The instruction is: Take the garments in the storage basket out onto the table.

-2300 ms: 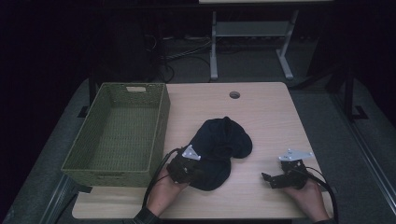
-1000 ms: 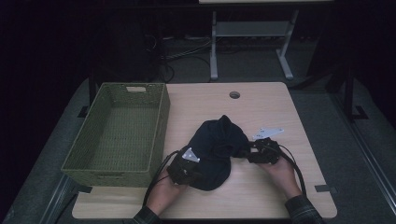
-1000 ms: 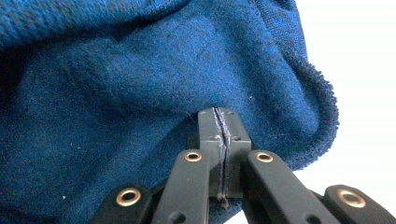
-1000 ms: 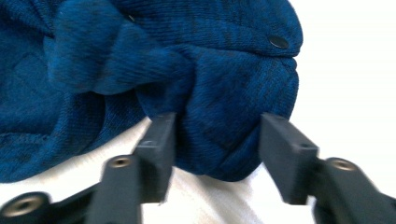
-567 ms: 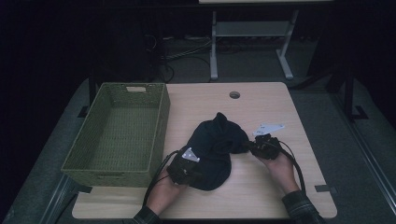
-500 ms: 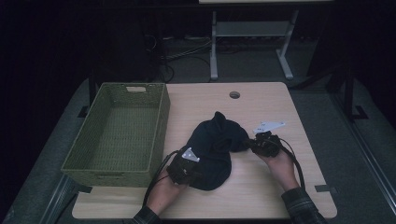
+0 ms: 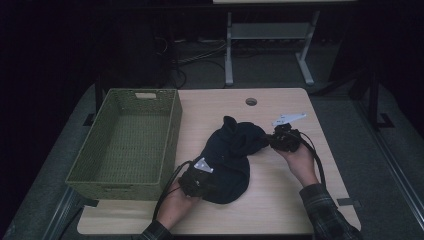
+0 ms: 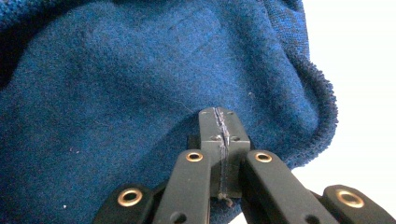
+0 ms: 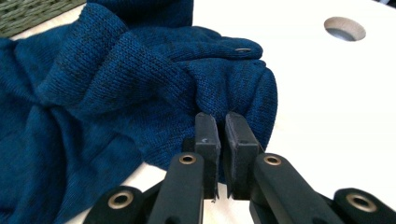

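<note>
A dark blue knitted garment (image 7: pixel 235 150) lies bunched on the wooden table (image 7: pixel 290 200). My left gripper (image 7: pixel 209 181) is at its near left edge and is shut on the knit; in the left gripper view the jaws (image 8: pixel 219 122) pinch a fold of the blue fabric (image 8: pixel 140 84). My right gripper (image 7: pixel 268 140) is at the garment's right side, raised a little off the table. In the right gripper view its jaws (image 9: pixel 222 123) clamp a thick fold of the knit (image 9: pixel 116 88). A small metal eyelet (image 9: pixel 243 50) shows on a fold above them.
A green woven basket (image 7: pixel 120 187) stands empty at the table's left, close to the garment, and its corner (image 9: pixel 32 11) appears in the right gripper view. A round cable hole (image 7: pixel 251 101) sits near the far edge. Bare tabletop lies to the right and front.
My right hand came in from the front right to the garment's right edge, took hold of the knit and has risen slightly, drawing the fabric up. The left hand has kept still.
</note>
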Demonstrator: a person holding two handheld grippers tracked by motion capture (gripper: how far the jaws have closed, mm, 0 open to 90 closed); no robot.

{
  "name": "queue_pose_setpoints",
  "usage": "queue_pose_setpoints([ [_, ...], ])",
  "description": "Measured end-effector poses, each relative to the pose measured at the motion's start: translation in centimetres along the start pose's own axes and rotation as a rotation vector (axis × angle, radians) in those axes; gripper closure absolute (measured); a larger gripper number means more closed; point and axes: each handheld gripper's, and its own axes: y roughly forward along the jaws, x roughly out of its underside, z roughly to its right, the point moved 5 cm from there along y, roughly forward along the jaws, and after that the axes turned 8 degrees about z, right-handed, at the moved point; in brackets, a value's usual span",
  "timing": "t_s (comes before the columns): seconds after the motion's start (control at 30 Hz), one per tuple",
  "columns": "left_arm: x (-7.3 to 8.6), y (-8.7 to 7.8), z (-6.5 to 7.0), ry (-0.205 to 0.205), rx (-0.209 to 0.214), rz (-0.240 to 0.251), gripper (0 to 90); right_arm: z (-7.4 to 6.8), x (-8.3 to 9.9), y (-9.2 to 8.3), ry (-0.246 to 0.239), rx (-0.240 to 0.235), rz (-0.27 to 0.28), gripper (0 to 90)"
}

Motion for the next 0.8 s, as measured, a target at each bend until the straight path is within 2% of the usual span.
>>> queue_pose_setpoints([
  [0.2,0.0,0.0,-0.1,-0.003,0.004,-0.001,89.8,0.6,-1.5,1.0,-0.024,0.02,-0.01,85.2],
  [0.4,0.0,0.0,-0.1,-0.003,0.007,-0.002,89.8,2.2,-3.0,2.8,-0.026,0.058,-0.03,85.3],
  [0.6,0.0,0.0,-0.1,-0.002,0.009,-0.006,89.9,3.3,-3.5,4.6,-0.021,0.065,-0.05,85.3],
  [0.8,0.0,0.0,0.0,0.002,0.011,-0.009,89.8,4.5,-2.9,7.2,-0.017,0.096,-0.111,85.4],
])
